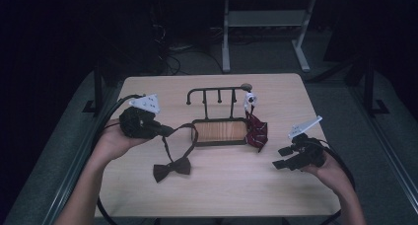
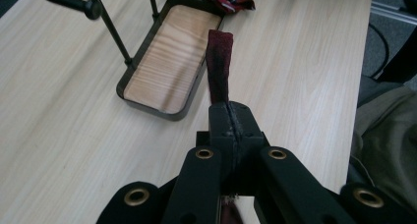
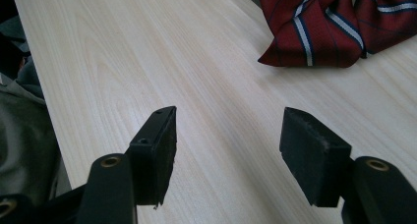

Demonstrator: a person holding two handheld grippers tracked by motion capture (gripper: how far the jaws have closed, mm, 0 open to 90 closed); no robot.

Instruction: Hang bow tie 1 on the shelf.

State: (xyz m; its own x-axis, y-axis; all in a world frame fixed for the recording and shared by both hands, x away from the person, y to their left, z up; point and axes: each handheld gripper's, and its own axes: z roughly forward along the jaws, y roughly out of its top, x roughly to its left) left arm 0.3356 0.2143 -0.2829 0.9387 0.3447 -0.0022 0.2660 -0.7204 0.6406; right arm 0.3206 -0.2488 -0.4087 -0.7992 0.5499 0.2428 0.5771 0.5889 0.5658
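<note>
From the high view, I see my left tongs (image 1: pixel 165 131) at the table's (image 1: pixel 231 185) left side, pinching the strap (image 1: pixel 183 127) of a dark bow tie (image 1: pixel 171 168); the bow lies flat on the table in front of a small rack (image 1: pixel 219 131) with a wooden tray base. A striped red tie (image 1: pixel 257 131) is draped off the rack's right end. My right tongs (image 1: pixel 282 157) hover near the right edge, with bare table between them and the rack.

In the left gripper view, the left tongs (image 2: pixel 230 117) are pressed together on the dark red strap (image 2: pixel 219 62), which rises just beside the tray's (image 2: pixel 169 57) near rim.

In the right gripper view, the right tongs (image 3: pixel 228 153) are spread wide over bare wood, the striped tie (image 3: pixel 324 25) well ahead of them, and the table edge at left.
</note>
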